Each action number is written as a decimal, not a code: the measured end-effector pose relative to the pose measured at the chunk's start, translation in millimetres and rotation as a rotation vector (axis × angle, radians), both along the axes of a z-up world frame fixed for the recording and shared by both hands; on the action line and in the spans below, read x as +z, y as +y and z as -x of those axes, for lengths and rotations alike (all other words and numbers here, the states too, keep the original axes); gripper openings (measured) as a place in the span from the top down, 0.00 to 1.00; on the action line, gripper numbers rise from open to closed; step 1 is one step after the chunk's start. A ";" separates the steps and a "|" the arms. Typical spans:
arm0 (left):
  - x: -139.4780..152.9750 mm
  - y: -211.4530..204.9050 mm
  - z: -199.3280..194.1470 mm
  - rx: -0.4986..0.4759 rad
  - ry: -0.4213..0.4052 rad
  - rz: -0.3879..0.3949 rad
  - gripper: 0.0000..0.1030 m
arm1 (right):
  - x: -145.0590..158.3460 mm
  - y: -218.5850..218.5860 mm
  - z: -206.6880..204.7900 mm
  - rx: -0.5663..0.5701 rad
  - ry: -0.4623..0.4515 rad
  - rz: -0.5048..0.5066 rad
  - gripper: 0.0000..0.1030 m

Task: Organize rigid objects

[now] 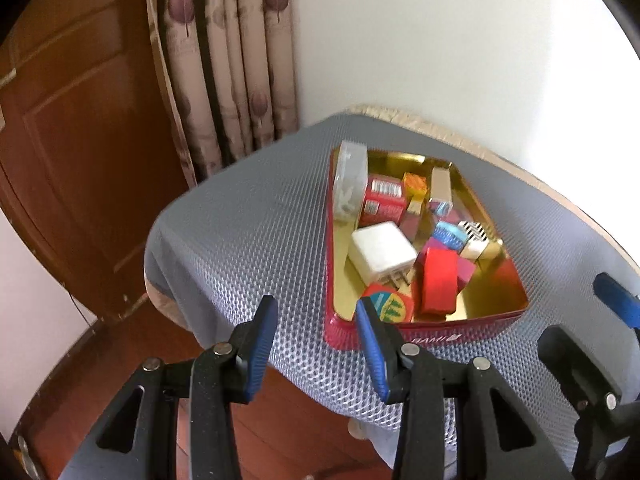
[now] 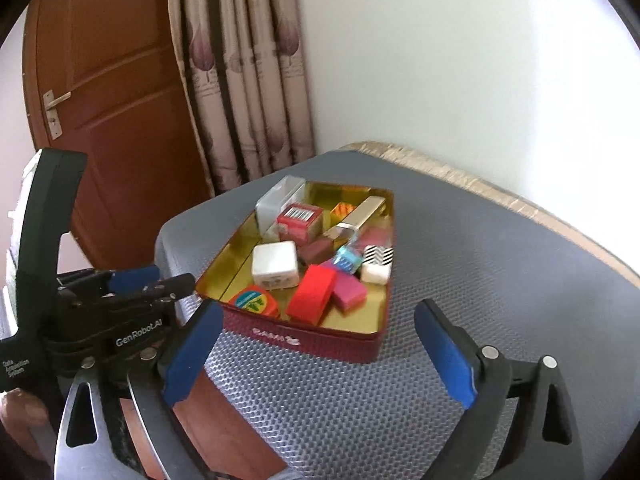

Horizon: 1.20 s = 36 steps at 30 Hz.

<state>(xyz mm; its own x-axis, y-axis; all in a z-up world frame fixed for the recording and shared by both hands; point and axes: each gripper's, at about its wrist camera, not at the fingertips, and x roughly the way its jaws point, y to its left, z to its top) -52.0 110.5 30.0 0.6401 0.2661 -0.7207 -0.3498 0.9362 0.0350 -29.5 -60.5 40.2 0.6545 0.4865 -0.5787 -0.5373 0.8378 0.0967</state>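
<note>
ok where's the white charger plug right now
The white charger plug lies inside the red tin, near its middle-left in the right wrist view, between the round orange disc and the red barcode box.

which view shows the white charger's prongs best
The left wrist view: the white charger lies with its metal prongs facing the camera. In the right wrist view the charger shows only its plain faces; the prongs are hidden.

Readable markings are few. The left gripper [image 2: 132,280], seen from the right wrist view, carries white lettering "GenRobot.AI" on its black body, and "Data Acquisition System" on a lower panel. The red tin [image 2: 320,340] bears pale lettering on its front wall, blurred, possibly "BAMI". A barcode shows on the red box [image 2: 300,216]; digits illegible.
</note>
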 end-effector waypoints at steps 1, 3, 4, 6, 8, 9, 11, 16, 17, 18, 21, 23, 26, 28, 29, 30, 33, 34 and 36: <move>2.5 -2.4 1.3 -0.005 -0.014 -0.016 0.60 | 3.0 -2.6 3.0 -0.012 -0.019 0.000 0.04; 6.8 -5.7 3.5 -0.018 -0.038 -0.040 0.60 | 8.6 -8.7 9.9 -0.033 -0.052 -0.006 0.03; 8.7 -7.7 5.3 -0.022 -0.050 -0.047 0.60 | 12.1 -11.7 13.3 -0.046 -0.072 -0.010 0.02; 12.2 -9.9 8.3 -0.034 -0.075 -0.051 0.60 | 16.8 -15.3 17.8 -0.063 -0.098 -0.011 0.02; 15.6 -11.0 12.1 -0.034 -0.098 -0.049 0.60 | 20.1 -17.5 21.6 -0.085 -0.120 -0.001 0.02; 18.5 -10.9 15.4 -0.029 -0.126 -0.047 0.60 | 21.0 -17.6 21.9 -0.097 -0.129 0.001 0.02; 22.9 -11.7 21.1 -0.031 -0.171 -0.040 0.60 | 23.4 -19.6 25.8 -0.130 -0.157 0.005 0.02; 27.9 -14.0 26.6 -0.033 -0.199 -0.031 0.60 | 29.8 -19.8 34.9 -0.194 -0.233 0.032 0.01; 27.2 -14.7 25.5 -0.035 -0.189 -0.033 0.60 | 31.6 -19.7 36.3 -0.203 -0.238 0.035 0.01; 26.9 -14.6 25.1 -0.036 -0.184 -0.032 0.60 | 32.5 -19.7 37.0 -0.200 -0.238 0.033 0.01; 28.1 -14.6 27.1 -0.035 -0.187 -0.021 0.60 | 33.3 -18.1 37.1 -0.209 -0.231 0.047 0.01; 30.5 -15.9 30.6 -0.031 -0.200 -0.028 0.60 | 32.8 -17.7 37.5 -0.219 -0.223 0.059 0.01; 32.8 -18.2 33.4 -0.034 -0.216 -0.038 0.60 | 33.7 -19.3 39.6 -0.210 -0.212 0.038 0.01; 33.6 -20.2 34.5 -0.039 -0.218 -0.048 0.60 | 34.5 -17.7 41.6 -0.212 -0.213 0.041 0.01; 34.4 -21.6 34.9 -0.046 -0.218 -0.053 0.60 | 34.9 -16.8 43.4 -0.206 -0.217 0.040 0.01; 34.6 -22.5 35.3 -0.047 -0.218 -0.058 0.60 | 35.2 -16.7 44.8 -0.203 -0.219 0.035 0.01; 34.8 -24.9 34.4 -0.053 -0.209 -0.072 0.60 | 35.6 -16.5 47.3 -0.209 -0.222 0.023 0.01; 34.7 -25.0 34.0 -0.051 -0.205 -0.072 0.60 | 35.5 -16.4 47.8 -0.218 -0.225 0.025 0.01; 34.9 -24.3 34.0 -0.047 -0.208 -0.073 0.60 | 35.9 -17.6 48.6 -0.231 -0.231 0.021 0.01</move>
